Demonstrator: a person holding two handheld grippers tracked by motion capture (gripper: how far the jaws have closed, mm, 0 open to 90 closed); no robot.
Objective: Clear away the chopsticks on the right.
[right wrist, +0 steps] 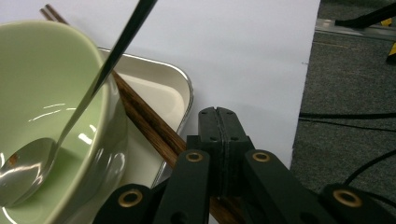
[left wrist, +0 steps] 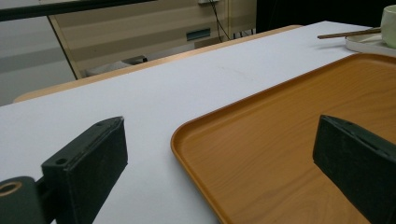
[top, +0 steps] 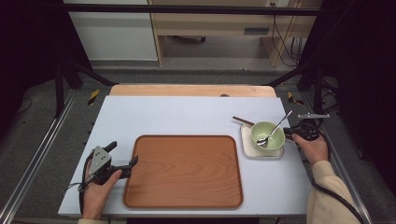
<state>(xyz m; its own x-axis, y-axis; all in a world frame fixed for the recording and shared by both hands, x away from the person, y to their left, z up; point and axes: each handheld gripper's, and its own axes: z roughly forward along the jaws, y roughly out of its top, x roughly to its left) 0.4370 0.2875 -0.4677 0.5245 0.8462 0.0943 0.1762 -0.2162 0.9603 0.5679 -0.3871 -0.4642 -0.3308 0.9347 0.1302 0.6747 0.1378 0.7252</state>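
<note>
Underneath all, a broad white rectangular table (top: pixel 187 112). On its near middle, a large flat wood-grain tray with rounded corners (top: pixel 184 170), bare. At the tray's left edge, the left gripper (top: pixel 123 155), jaws spread wide: one over the table, the other over the tray floor, the rim between them, not yet pinched.

Just beside the tray's right side, a small white rectangular dish (top: pixel 246 144), carrying a pale green ceramic bowl (top: pixel 261 129). Leaning in the bowl, a long metal spoon (top: pixel 279 125). Across the dish behind the bowl, a pair of dark brown wooden chopsticks (top: pixel 243 121), near ends running under the right gripper (right wrist: pixel 219 114). Jaws there closed pad to pad; no telling whether anything is caught lower down.

Likely trouble: lifting the tray by one edge and tilting it into the dish; nudging the chopsticks, levering the bowl and toppling the spoon.
</note>
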